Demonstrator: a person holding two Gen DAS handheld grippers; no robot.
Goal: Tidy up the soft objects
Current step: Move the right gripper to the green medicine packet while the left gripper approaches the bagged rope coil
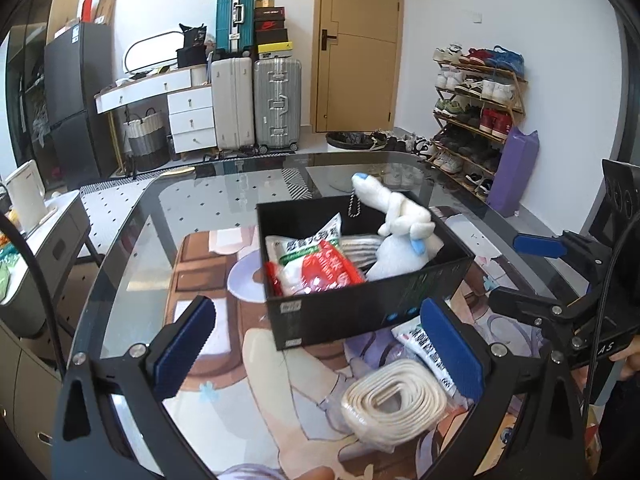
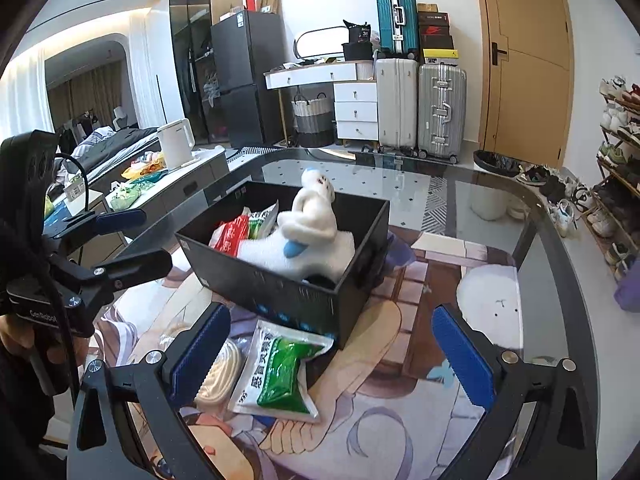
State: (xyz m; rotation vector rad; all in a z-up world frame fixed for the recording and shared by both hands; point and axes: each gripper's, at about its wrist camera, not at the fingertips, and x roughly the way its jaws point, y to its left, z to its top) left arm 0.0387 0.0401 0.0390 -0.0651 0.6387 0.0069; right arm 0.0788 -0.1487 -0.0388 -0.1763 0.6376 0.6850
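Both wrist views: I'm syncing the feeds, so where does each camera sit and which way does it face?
Left wrist: on the left gripper, facing the black box and door; the right gripper shows at right.
Right wrist: on the right gripper, facing the box and suitcases; the left gripper shows at left.
Shared: box, white plush, coiled strap.

Left gripper (image 1: 316, 348) and right gripper (image 2: 332, 354) (both empty) wide apart.

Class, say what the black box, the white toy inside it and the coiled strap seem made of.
Black box: probably matte cardboard, thin flat walls. White toy: plush fabric, fuzzy surface. Coiled strap: likely woven cotton webbing, ribbed cream layers.
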